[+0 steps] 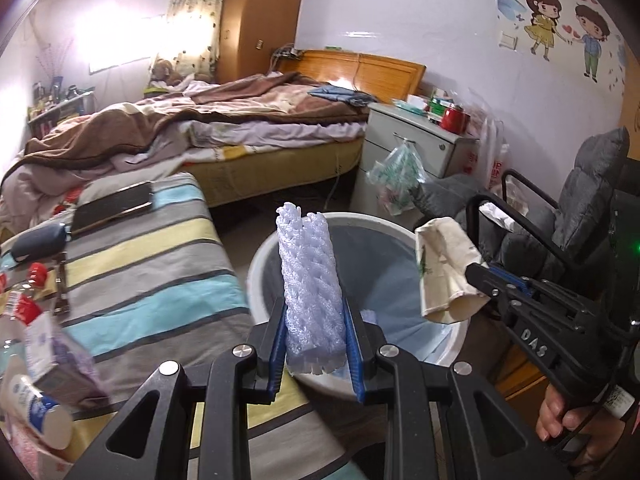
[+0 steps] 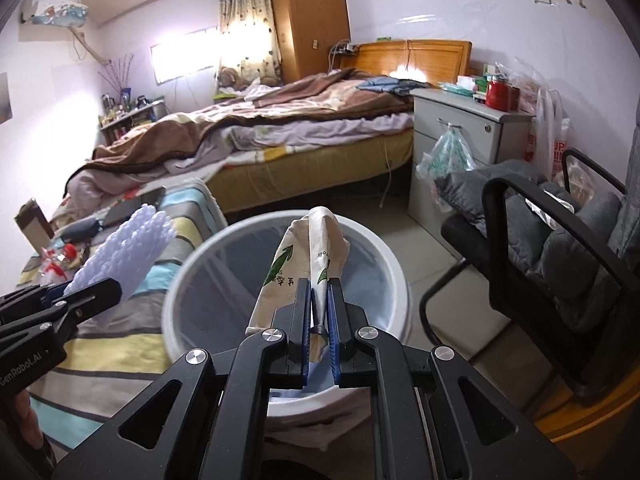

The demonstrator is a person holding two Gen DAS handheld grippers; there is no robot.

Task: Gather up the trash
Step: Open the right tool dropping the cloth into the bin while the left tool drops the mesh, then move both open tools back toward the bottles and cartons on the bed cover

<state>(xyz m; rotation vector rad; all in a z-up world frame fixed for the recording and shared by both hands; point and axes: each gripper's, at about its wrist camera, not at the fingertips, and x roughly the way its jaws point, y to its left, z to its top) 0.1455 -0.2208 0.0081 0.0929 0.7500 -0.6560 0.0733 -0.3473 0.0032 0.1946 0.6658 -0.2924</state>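
- White foam netting (image 1: 312, 292), a rolled sleeve of packing mesh, stands between the blue pads of the left gripper (image 1: 316, 344), which is clamped tight on its lower end; its long axis runs up toward 12 o'clock in the left wrist view.
- Beige printed paper wrapper (image 2: 316, 256), crumpled and creased, is pinched in the right gripper (image 2: 319, 332), whose jaws are pressed nearly together on it; it also rises toward 12 o'clock from the fingertips.
- The trash bin (image 2: 384, 256), a white pail with a grey liner, lies directly ahead of and below both grippers. In each wrist view the held piece overlaps the bin's mouth.
- Judged from the right wrist view, the wrapper sits over the middle of the opening, while the netting (image 2: 120, 256) at 9 o'clock looks to be at the bin's near-left rim, over the striped cloth (image 2: 120, 340). The right hand seems better placed to drop first.
- The left wrist view shows the right gripper (image 1: 486, 280) at 3 o'clock with the wrapper (image 1: 444, 268) hanging past the bin's rim (image 1: 256, 264), and fingers of the hand (image 1: 560, 420) holding its handle; the right view does not show this.
- Only the left view shows bottles and a carton at 8 o'clock; whether they are trash I cannot tell.
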